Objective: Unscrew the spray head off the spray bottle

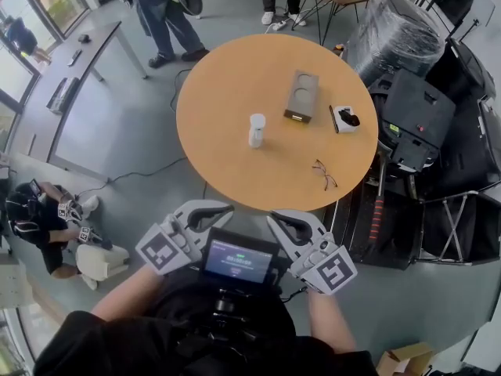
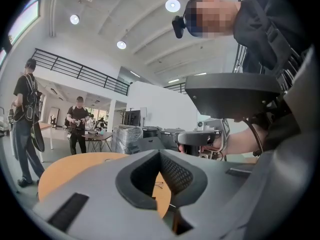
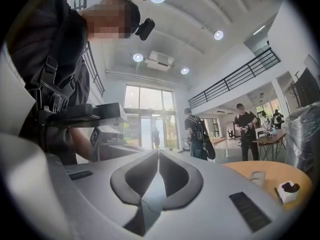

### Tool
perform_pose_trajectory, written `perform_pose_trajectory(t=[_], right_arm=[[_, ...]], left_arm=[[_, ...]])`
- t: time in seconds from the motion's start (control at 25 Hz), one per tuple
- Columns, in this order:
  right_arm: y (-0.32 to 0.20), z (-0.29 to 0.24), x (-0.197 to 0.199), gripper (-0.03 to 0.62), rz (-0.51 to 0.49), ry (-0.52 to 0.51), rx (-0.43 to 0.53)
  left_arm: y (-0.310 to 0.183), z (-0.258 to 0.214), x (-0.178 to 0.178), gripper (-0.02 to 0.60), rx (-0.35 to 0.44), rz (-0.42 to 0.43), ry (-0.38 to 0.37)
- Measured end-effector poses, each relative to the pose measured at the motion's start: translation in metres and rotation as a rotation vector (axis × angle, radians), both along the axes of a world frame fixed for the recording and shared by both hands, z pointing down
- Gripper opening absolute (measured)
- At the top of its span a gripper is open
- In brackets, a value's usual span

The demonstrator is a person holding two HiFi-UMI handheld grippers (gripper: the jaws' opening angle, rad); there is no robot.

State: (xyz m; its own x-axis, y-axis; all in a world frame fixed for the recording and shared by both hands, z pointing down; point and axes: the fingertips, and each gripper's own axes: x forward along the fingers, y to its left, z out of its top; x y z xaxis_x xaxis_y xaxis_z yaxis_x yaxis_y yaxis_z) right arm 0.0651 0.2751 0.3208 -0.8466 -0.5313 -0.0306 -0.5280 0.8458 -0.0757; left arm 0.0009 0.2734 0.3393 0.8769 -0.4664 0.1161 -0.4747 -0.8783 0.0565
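Observation:
The white spray bottle (image 1: 257,130) stands upright near the middle of the round orange table (image 1: 235,163), its spray head on top. Both grippers are held close to my body, short of the table's near edge and far from the bottle. My left gripper (image 1: 225,208) is shut with nothing in it, and its tips (image 2: 160,152) meet in the left gripper view. My right gripper (image 1: 272,218) is shut and empty too, its jaws closed together (image 3: 159,150). The bottle does not show in either gripper view.
On the table lie a grey tissue box (image 1: 300,96), a small white box with a black item (image 1: 344,118) and a pair of glasses (image 1: 325,174). Black equipment cases (image 1: 423,124) crowd the right side. People stand beyond the table; another person (image 1: 39,218) crouches at left.

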Motion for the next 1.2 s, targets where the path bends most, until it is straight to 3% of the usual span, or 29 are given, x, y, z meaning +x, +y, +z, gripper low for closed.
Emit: perform_pose_trajectory(t=[0.36,0.76,0.96,1.2], right_arm=[[-0.053,0.009,-0.008,0.026,0.031,0.024,-0.024],[-0.178,0.032,-0.034,0.026,0.164,0.027,-0.055],[-0.232,0.057,-0.047,0.026,0.21,0.044,-0.096],[-0.281,0.095,-0.061,0.026,0.248,0.071,-0.116]], left_arm=[[-0.058,0.021,-0.005,0.009,-0.027,0.015,0.0],[-0.178,0.056,-0.042,0.012,-0.002,0.091,0.009],[-0.234,0.094,-0.054,0.017,-0.014,0.101,-0.014],[-0.287,0.157,-0.055,0.073,-0.057,0.112,-0.022]])
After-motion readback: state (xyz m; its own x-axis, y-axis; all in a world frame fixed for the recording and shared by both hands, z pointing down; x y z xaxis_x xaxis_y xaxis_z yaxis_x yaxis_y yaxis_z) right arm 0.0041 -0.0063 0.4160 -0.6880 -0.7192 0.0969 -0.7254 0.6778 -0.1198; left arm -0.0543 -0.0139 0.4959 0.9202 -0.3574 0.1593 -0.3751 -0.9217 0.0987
